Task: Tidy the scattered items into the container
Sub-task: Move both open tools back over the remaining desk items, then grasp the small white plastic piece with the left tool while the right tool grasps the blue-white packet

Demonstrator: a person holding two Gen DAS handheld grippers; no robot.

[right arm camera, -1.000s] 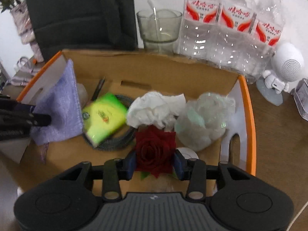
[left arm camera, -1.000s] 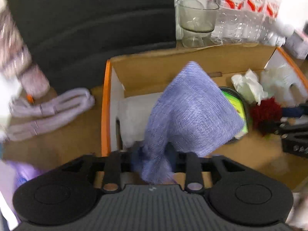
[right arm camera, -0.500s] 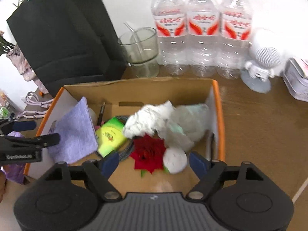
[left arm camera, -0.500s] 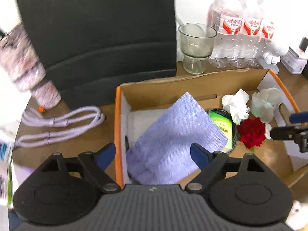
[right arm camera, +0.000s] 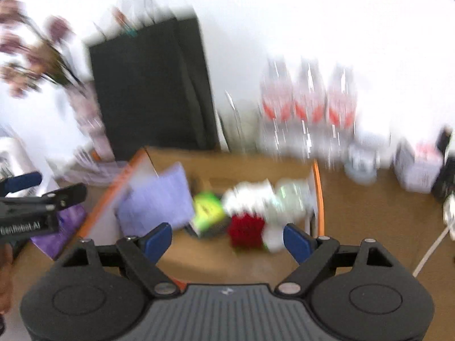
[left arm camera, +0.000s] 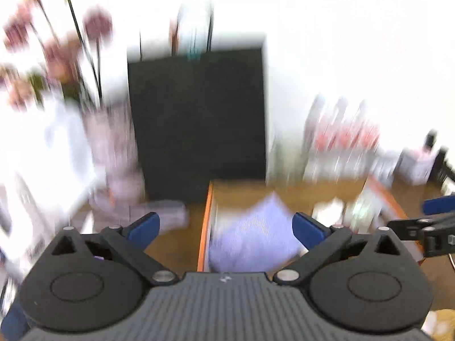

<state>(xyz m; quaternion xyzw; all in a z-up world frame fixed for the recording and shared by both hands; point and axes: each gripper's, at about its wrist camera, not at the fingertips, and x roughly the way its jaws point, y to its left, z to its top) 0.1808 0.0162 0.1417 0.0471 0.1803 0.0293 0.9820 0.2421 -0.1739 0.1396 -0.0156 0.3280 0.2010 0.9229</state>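
The frames are motion-blurred. A cardboard box (left arm camera: pixel 205 221) (right arm camera: pixel 318 187) with orange edges sits on the wooden table. Inside it a lilac cloth (left arm camera: pixel 256 236) (right arm camera: pixel 159 199) leans at the left end. Beside the cloth lie a green packet (right arm camera: pixel 207 209), crumpled white tissue (right arm camera: pixel 247 196) and a red rose (right arm camera: pixel 246 228). My left gripper (left arm camera: pixel 226 221) (right arm camera: pixel 54 186) hangs above and behind the box's left end, its jaws opening with nothing between them. My right gripper (right arm camera: pixel 227 236) (left arm camera: pixel 418 214) is raised over the box's near side, its jaws also opening, and holds nothing.
A black bag (left arm camera: pixel 199 119) stands behind the box, with a vase of flowers (left arm camera: pixel 57 42) to its left and water bottles (right arm camera: pixel 308 108) to its right. A lilac cable (left arm camera: pixel 167 210) and a purple item (right arm camera: pixel 62 227) lie left of the box. A white cable (right arm camera: pixel 435 244) runs at the right.
The left gripper let go of the lilac cloth and the right let go of the rose; both now lie in the box. Both grippers opened wide and pulled up and back.
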